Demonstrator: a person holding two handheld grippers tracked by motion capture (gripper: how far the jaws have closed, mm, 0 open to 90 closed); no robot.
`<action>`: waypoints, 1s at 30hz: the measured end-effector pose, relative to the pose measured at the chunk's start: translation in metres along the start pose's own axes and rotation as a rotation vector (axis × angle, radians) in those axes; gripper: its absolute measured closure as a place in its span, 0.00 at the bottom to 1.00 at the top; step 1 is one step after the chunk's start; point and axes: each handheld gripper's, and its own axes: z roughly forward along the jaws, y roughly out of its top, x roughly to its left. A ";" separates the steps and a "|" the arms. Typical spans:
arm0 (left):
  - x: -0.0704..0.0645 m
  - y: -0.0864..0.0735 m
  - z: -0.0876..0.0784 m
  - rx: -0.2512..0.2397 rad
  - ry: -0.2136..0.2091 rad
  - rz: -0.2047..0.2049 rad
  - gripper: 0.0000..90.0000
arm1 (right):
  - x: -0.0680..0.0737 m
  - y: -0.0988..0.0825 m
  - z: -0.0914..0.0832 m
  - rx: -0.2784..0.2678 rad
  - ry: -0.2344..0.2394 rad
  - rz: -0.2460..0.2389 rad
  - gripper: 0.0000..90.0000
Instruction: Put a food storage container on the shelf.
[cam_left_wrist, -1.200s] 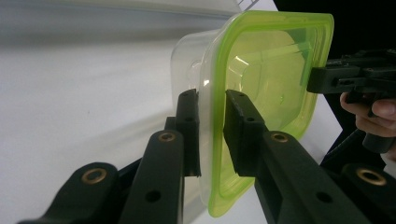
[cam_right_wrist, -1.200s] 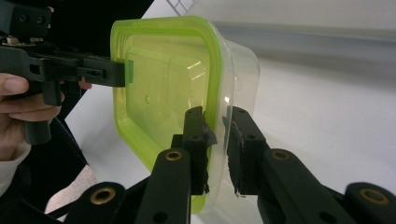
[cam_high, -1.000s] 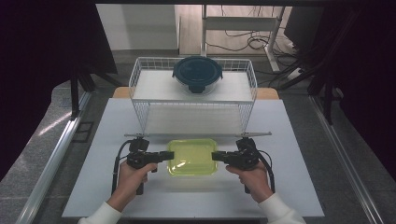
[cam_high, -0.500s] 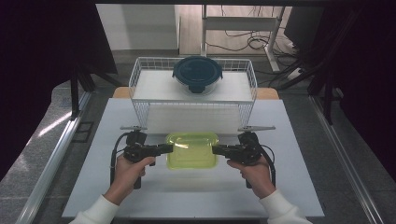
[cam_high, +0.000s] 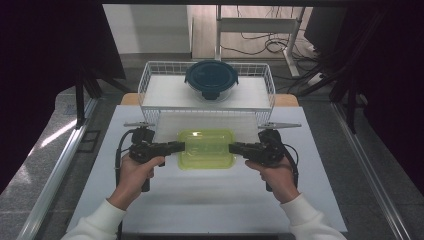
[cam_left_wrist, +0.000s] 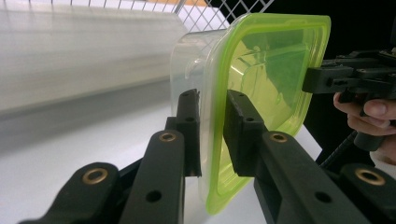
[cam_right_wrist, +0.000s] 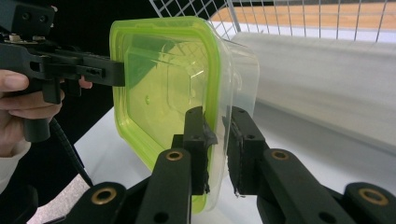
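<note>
A white table (cam_high: 210, 200) sits in a dim room, with a wire basket (cam_high: 150, 85) at its far edge. A round blue tub (cam_high: 211, 79) sits in the basket. A clear box with a green lid (cam_high: 206, 148) hangs just in front of the basket, between the two tools. The left gripper (cam_high: 176, 146) pinches its left rim. The right gripper (cam_high: 236, 148) pinches its right rim. Both are closed on the box. The box lies flat, lid up, with its long side running left to right. The basket is straight ahead of it, so I think the box goes forward and over the wire wall. Both hands are equally near.
</note>
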 end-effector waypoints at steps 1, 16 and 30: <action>-0.001 0.002 -0.001 -0.002 0.002 0.005 0.85 | 0.001 0.002 -0.001 -0.002 0.000 -0.003 0.87; -0.022 0.035 -0.018 -0.052 0.013 0.072 0.85 | 0.013 0.035 -0.019 -0.051 -0.013 -0.069 0.87; -0.034 0.066 -0.030 -0.091 0.017 0.114 0.85 | 0.022 0.066 -0.030 -0.098 -0.013 -0.101 0.87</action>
